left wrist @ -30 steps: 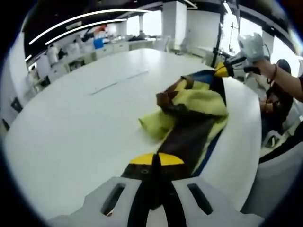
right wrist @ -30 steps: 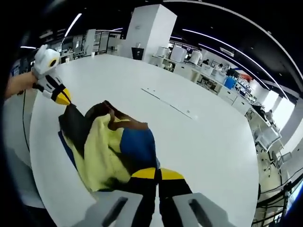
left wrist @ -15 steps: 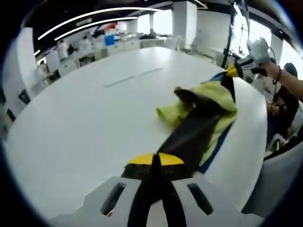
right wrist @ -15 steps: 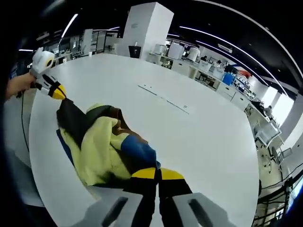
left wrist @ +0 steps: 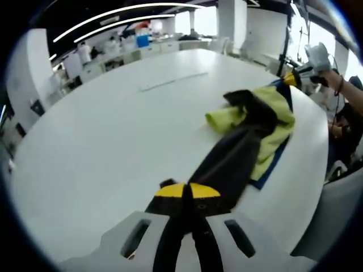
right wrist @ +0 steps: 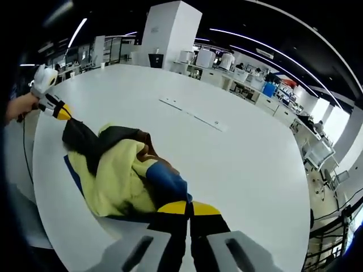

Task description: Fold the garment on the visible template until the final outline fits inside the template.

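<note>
A yellow, black, blue and brown garment [left wrist: 249, 136] lies stretched along the near edge of the round white table [left wrist: 113, 130]. My left gripper [left wrist: 187, 191] is shut on its black end, the cloth running away from the yellow-tipped jaws. My right gripper [right wrist: 189, 208] is shut on the opposite, blue end of the garment [right wrist: 122, 170]. In the left gripper view the right gripper [left wrist: 295, 78] shows far off at the garment's other end, held by a hand. The left gripper [right wrist: 57, 109] appears at the far left of the right gripper view.
Thin strips of a template marking [right wrist: 193, 116] lie on the table surface beyond the garment; the same strips [left wrist: 173, 82] show in the left gripper view. Desks, shelves and a white pillar [right wrist: 170, 34] stand around the room. A person's arm [left wrist: 346, 96] is at the table edge.
The garment has been drawn out longer between the two grippers, its bunched middle flattening. Both grippers have moved apart, each still holding its end.
</note>
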Tool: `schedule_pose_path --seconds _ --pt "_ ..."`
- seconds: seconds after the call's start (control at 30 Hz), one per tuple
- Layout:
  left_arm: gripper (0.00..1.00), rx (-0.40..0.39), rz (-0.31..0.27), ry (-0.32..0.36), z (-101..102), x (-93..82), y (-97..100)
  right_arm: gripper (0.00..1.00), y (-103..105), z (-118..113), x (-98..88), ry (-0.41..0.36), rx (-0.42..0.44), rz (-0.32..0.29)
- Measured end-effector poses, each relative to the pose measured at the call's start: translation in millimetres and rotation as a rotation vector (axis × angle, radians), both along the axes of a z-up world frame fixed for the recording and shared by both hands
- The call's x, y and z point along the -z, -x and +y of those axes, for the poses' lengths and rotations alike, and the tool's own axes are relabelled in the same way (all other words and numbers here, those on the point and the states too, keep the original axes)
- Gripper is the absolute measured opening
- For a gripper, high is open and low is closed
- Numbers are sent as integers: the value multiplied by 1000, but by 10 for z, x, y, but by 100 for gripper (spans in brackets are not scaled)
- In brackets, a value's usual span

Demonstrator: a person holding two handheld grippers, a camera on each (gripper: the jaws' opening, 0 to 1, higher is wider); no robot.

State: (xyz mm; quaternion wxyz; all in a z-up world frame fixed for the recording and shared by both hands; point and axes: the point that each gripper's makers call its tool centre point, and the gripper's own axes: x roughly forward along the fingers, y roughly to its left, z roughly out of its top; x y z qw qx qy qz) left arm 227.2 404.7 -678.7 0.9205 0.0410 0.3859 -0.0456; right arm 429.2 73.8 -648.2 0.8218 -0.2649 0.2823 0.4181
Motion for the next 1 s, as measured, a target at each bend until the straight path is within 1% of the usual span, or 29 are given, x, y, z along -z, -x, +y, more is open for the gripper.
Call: schedule_pose_path --seconds 0.23,0.3,0.33,0.37,0.43,0.6,0.73,0.83,0.97,1.0 --pt "0 -40 46 -63 195 75 132 0 -42 -56 58 -10 30 24" --pt "0 -52 53 -62 233 86 170 0 -49 -66 74 -14 37 31" --pt "0 -57 51 -60 247 87 181 0 -51 -69 80 -14 38 32" --pt "0 -58 38 -53 256 77 186 0 -56 -74 89 -15 41 35" --pt "0 -78 42 -44 289 86 208 0 -66 -77 102 -20 42 36" --pt "0 -94 78 -88 406 153 311 0 -87 -98 116 -32 59 48" --pt "0 -107 81 -81 463 170 369 0 -99 -113 128 -37 65 54" --pt "0 -116 89 -89 493 184 395 0 -110 -123 127 -63 78 70" --pt "0 -132 97 -94 553 213 426 0 -104 -130 137 -61 80 73" --pt "0 -133 92 -86 552 214 424 0 -100 -128 139 -60 78 75"
